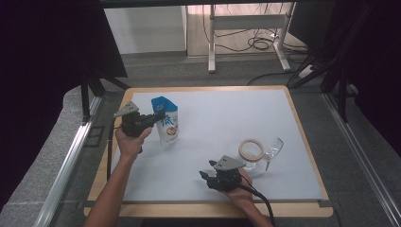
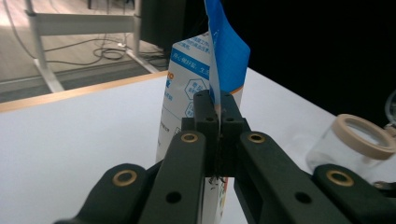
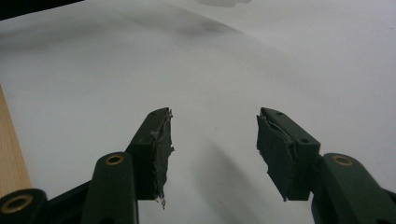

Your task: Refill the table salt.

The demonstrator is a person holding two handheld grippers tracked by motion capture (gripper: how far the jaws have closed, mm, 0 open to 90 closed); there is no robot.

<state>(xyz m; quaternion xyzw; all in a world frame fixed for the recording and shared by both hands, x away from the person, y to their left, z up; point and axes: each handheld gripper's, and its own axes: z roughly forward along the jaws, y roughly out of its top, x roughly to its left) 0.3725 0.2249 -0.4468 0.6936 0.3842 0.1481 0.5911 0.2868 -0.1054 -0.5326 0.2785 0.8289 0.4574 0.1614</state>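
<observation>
Left gripper (image 1: pixel 160 115) is clamped shut on the blue top flap of a stand-up pouch (image 1: pixel 168 124), its jaws pinching that thin edge between them; in the left gripper view the pouch (image 2: pixel 196 93) stands straight ahead of the jaws, its blue flap rising above them and its white printed body dropping below to the surface (image 1: pixel 217 123). The pouch's long axis runs upright, roughly at a right angle to the level reach of this gripper, so any coming move, as I judge it, turns on the pouch hanging or standing from that one pinched edge.

Right gripper (image 1: pixel 204 176) rests low over the surface near the person's edge, jaws apart with nothing between them (image 3: pixel 212 140), bare white surface ahead of it. It points toward the left gripper's side, and the pouch lies well ahead of it and away from the person, so the left hand is far the nearer.

Just behind the right gripper stand a clear glass jar (image 1: pixel 250 152) with a tan rim and, touching or just beside it, a tilted wine glass (image 1: pixel 273 150).
</observation>
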